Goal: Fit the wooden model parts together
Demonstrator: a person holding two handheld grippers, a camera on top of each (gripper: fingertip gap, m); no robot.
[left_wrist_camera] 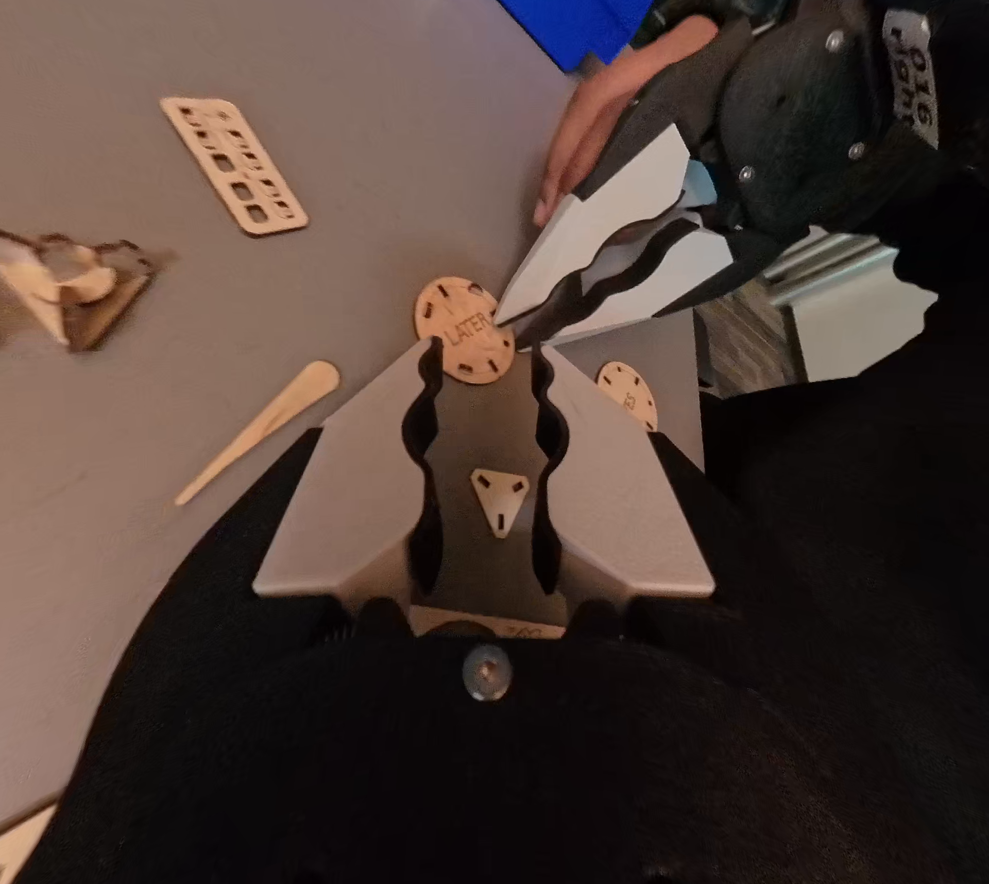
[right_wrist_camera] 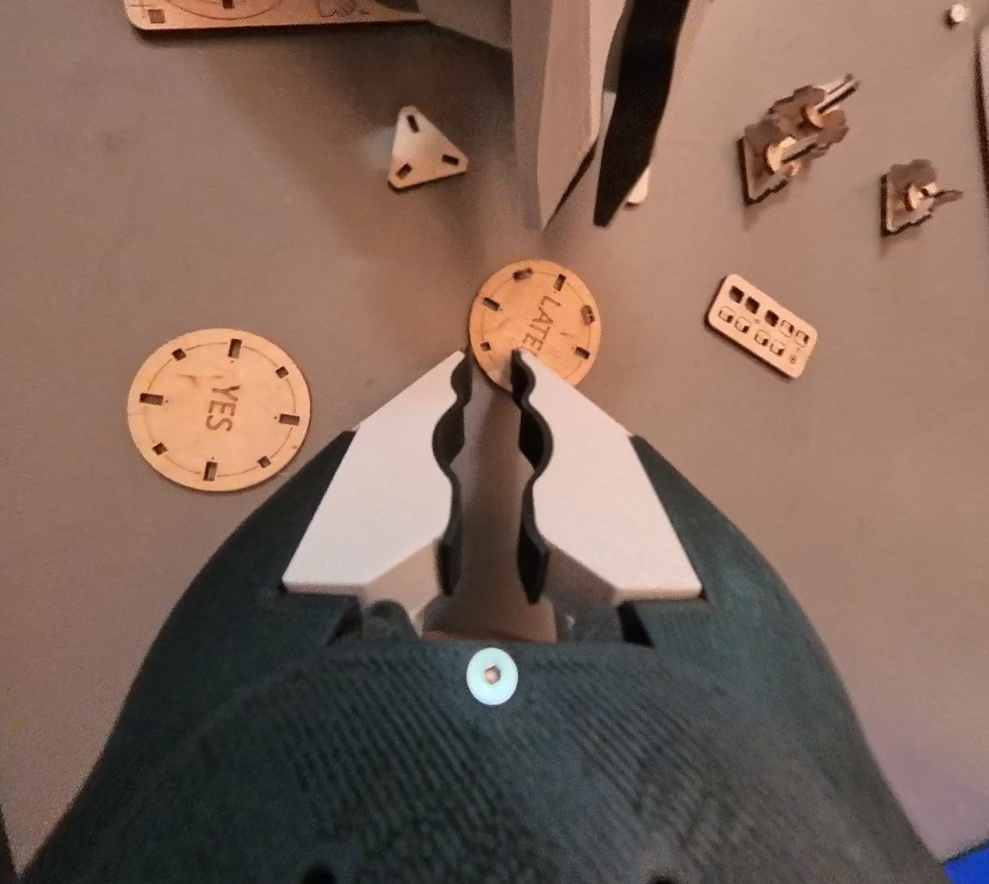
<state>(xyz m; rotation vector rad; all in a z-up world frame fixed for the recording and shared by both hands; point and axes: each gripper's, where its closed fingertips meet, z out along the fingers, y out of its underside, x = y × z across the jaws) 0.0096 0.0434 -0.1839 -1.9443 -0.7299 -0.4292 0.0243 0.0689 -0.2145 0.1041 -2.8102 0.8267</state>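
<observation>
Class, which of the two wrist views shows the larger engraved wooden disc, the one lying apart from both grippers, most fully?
The right wrist view: the larger disc lies flat on the grey table, whole and uncovered. The left wrist view shows only part of it, the rest hidden behind the left gripper.

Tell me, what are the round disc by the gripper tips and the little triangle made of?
The round disc looks like thin pale plywood, unpainted and matte: it has faint grain, and its slots and engraved letters have dark brown edges, probably laser-cut. The little triangle looks like the same light wood with dark-edged slots. Both lie flat on the smooth grey table.
</observation>
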